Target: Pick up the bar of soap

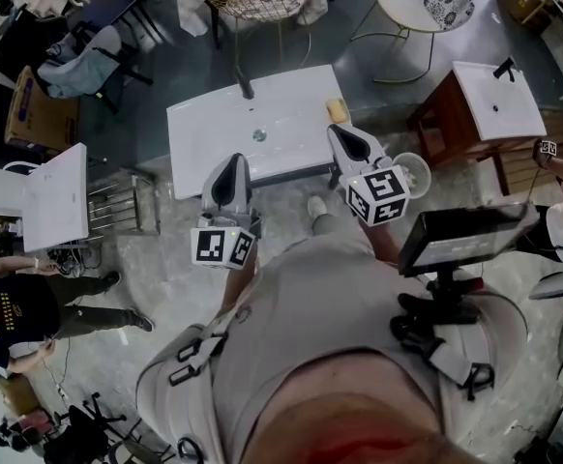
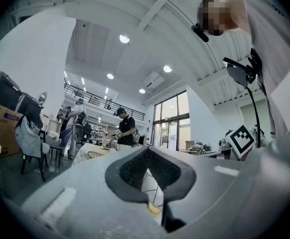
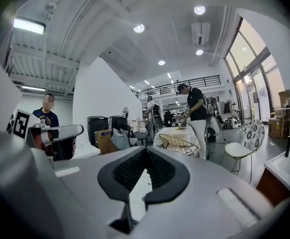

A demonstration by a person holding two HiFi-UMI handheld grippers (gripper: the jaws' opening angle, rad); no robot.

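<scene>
So the whole thing here comes down to where the bar of soap (image 1: 337, 110) sits relative to the white basin top (image 1: 214, 129). It's parked on the top's far right corner, well to the right of the faucet (image 1: 246, 87) and the drain (image 1: 259, 135), almost at the right edge.

The right gripper (image 1: 344, 135) is clearly the closer one. Its tip hangs just off that same right edge, on the near side of the corner. The soap lies straight ahead of it and a touch to the left, near but not touching. The left gripper (image 1: 231, 165) hovers at the middle of the top's near edge, with the drain ahead of it and the soap well off to its right.

Both claws are pinched fully closed with nothing in them; each gripper's own view shows the black pads meeting at the tips. So the right one would have to spread its jaws before it can go around the bar.

The soap's long axis is hard to call since it's small in the head view. It looks a bit longer running along the top's right edge than across it. If so, it roughly lines up with the way the right gripper points, and the jaws would close across the narrow side. That's a guess, though.
</scene>
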